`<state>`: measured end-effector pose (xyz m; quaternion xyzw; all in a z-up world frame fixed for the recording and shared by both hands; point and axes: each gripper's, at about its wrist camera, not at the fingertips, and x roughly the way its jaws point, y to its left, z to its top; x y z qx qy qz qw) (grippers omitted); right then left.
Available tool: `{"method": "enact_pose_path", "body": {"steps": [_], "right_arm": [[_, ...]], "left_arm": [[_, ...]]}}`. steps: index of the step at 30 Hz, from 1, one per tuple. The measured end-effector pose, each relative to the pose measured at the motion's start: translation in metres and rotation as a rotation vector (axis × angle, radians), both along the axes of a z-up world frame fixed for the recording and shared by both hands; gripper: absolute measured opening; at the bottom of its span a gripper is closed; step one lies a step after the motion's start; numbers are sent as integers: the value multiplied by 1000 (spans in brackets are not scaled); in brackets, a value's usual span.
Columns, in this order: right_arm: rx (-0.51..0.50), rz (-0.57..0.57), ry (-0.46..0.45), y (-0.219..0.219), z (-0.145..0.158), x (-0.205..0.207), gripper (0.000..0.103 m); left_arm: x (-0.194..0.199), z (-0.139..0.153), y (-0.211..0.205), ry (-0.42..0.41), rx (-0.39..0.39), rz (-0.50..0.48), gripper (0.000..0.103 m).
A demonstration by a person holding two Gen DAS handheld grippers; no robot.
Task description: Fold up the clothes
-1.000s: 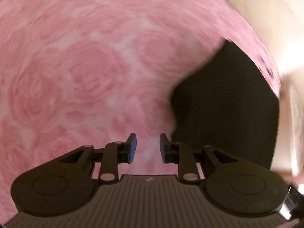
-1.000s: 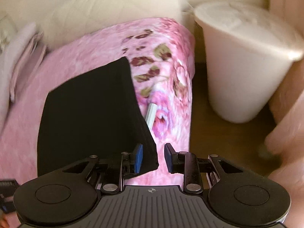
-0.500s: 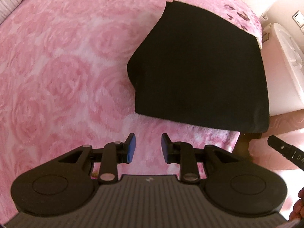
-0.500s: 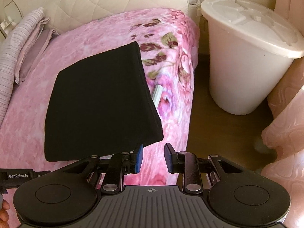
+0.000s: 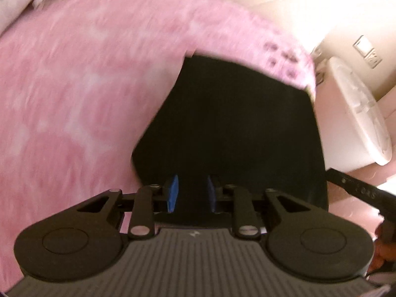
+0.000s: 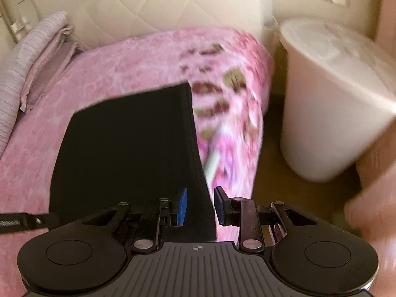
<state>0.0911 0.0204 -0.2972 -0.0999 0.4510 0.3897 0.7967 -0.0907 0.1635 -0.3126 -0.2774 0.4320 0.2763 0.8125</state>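
A folded black garment (image 5: 235,123) lies flat on the pink rose-patterned blanket (image 5: 74,99) near the bed's corner. My left gripper (image 5: 190,193) hovers over the garment's near left edge. Its jaws are closing, a gap still shows between the blue pads (image 5: 173,190), and they press on nothing. In the right wrist view the garment (image 6: 128,143) fills the middle. My right gripper (image 6: 200,205) stands open over its near right corner, with the garment's right edge running through the gap. Each view shows a sliver of the other gripper at its side.
A white lidded bin (image 6: 334,113) stands on the wooden floor (image 6: 272,178) right of the bed. A quilted cream headboard (image 6: 160,7) and striped pillows (image 6: 24,57) lie at the far end. A small white tag (image 6: 212,163) hangs on the blanket's side.
The left gripper swung from bare pink blanket onto the garment's near edge, and its jaws narrowed a little. The right gripper shifted slightly left over the garment's corner, gap unchanged.
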Motion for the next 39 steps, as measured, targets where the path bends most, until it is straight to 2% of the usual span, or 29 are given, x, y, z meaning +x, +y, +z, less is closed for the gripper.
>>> {"method": "enact_pose_path", "body": {"steps": [5,9,12,15,18,21,24,28,31,34,36,39], "right_arm": [[72,95,-36,44,0,44,27],[109,196,-80,79,-4,71,25],[81,237,-41,103,-24,91,23],[-1,265,14,117,-58,104,22],[32,258,67,114,-68,116,23],[69,178,128,99,-58,130,23],[99,153,112,72,-35,123,23],[102,187,96,31,-6,93,23],[95,237,140,11,-5,57,23],[4,244,168,11,-27,35,23],[-35,231,169,14,-38,29,23],[5,196,187,10,-28,35,27]], "left_arm": [[48,0,34,-49,70,-4,20],[84,-14,58,-68,104,-7,19],[104,-37,78,-36,61,11,19],[109,-53,89,-48,34,31,24],[102,-54,95,-81,17,24,26],[77,-43,99,-124,-6,65,25],[42,-25,88,-108,-5,101,20],[-1,-10,47,-90,-2,70,20],[-17,-20,21,-64,-40,61,20],[-21,-41,11,-24,-82,85,20],[-22,-38,13,-40,-91,107,21],[-26,-25,19,-64,-109,119,29]]}}
